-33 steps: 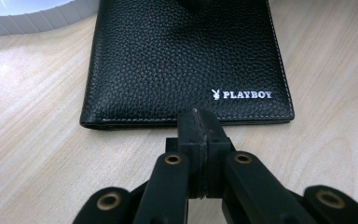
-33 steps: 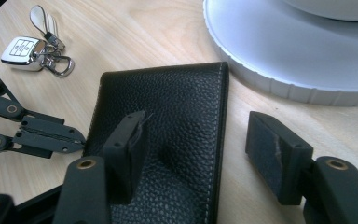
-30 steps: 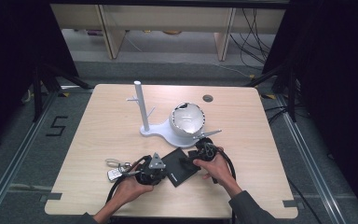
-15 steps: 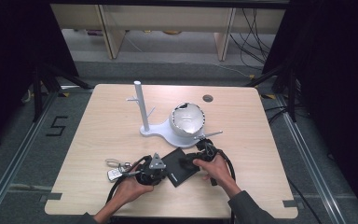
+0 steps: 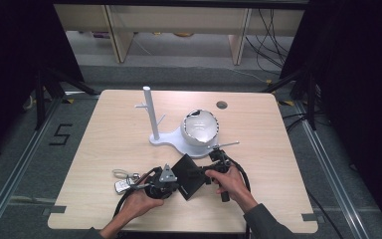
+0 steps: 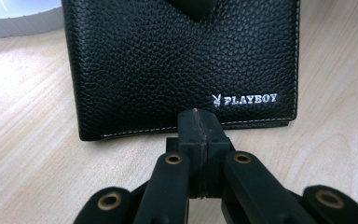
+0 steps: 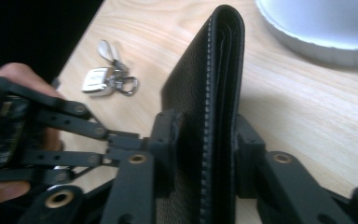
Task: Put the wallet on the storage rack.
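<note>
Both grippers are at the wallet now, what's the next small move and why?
Probably lift the black wallet a little with the right gripper. Its jaws have just been closing and now sit on both faces of the folded wallet, seen edge-on between them. The left gripper is shut, its tips against the wallet's near edge, steadying it. The keys lie apart to the left, clear of the path.
</note>
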A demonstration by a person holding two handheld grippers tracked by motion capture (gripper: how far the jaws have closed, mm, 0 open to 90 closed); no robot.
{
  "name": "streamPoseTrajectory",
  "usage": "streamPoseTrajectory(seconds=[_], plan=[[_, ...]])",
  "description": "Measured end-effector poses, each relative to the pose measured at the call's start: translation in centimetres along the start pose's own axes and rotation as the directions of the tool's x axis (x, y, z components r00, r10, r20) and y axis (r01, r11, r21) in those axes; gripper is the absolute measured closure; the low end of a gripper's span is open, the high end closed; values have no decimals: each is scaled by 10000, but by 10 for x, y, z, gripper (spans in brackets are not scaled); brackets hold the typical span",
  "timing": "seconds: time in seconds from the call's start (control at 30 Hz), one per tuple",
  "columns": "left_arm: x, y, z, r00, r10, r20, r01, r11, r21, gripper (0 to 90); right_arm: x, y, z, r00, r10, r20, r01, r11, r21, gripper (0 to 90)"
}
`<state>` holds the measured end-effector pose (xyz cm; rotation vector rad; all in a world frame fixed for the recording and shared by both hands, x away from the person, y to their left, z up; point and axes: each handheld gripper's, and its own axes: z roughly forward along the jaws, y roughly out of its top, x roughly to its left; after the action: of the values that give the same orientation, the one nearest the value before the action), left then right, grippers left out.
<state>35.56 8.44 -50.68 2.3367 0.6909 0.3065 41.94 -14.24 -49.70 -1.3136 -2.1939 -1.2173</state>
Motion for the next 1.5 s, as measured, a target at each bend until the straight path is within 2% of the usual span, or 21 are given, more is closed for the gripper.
streamPoseTrajectory(seconds=[0.23,0.27,0.33,0.4,0.43,0.47,0.5,0.53,0.6,0.63,0.9,0.97,1.0,1.07,1.13,1.23,1.27,1.37,1.43,1.47,1.5], plan=[[-1,0,0,10000,38,57,-38,10000,43,891,-4,0,-2,9990,-377,-246,375,9993,-81,733],[-1,0,-1,10000,66,59,-66,10000,58,891,-3,0,-3,9996,-255,-106,254,9997,-55,739],[-1,1,-1,9999,137,62,-137,9998,122,890,-2,0,-5,9989,149,-447,-141,9998,170,755],[-1,1,-1,9999,132,53,-132,9999,102,887,0,1,-6,9984,247,-501,-235,9994,251,763],[-2,0,-1,10000,-81,55,80,9999,92,887,0,1,-6,9984,247,-501,-235,9994,251,763],[0,1,-1,9999,119,96,-120,9999,105,878,0,2,-6,9983,158,-567,-140,9994,326,768],[0,1,-2,9999,102,128,-104,9998,163,878,0,2,-6,9983,158,-567,-140,9994,326,768],[-2,0,-2,10000,-75,12,76,10000,-57,864,4,5,-7,9998,48,-191,-43,9996,281,774],[-1,1,-4,10000,26,34,-26,10000,-48,852,5,6,-7,9994,180,-295,-171,9993,320,777],[-1,1,-5,9999,50,91,-49,9999,-115,840,6,7,-8,9982,25,-593,-6,9995,307,779],[-1,-1,-25,9999,-109,107,113,9990,-439,768,20,18,-17,9991,-310,-305,316,9993,220,785],[-2,-3,-31,9996,-156,237,168,9984,-539,732,22,23,-23,9960,-838,-307,840,9964,59,785],[-2,-6,-38,9998,-154,138,161,9984,-537,706,26,24,-28,9987,-419,-283,427,9987,265,785],[-2,-9,-44,9991,-389,162,397,9977,-555,650,28,26,-33,9989,-317,-345,324,9993,200,785],[-1,-12,-50,9991,-372,180,381,9976,-579,618,26,28,-40,9943,-971,-450,962,9951,-223,784],[-1,-15,-55,9987,-452,236,464,9975,-536,538,30,30,-47,9971,-656,-374,647,9976,-253,784],[-2,-17,-57,9978,-639,183,649,9963,-564,538,30,30,-52,9969,-768,-198,761,9966,-328,784],[-4,-23,-63,9983,-563,140,569,9975,-425,483,31,33,-64,9962,-760,-419,737,9958,-535,784],[-5,-27,-67,9986,-534,67,536,9981,-288,449,29,37,-76,9923,-1224,-211,1202,9890,-867,784],[-6,-29,-68,9982,-596,67,597,9979,-266,447,30,38,-80,9947,-1001,-228,979,9918,-822,784],[-8,-33,-71,9982,-577,189,582,9980,-263,442,29,40,-84,9937,-1107,-180,1086,9899,-916,784]])
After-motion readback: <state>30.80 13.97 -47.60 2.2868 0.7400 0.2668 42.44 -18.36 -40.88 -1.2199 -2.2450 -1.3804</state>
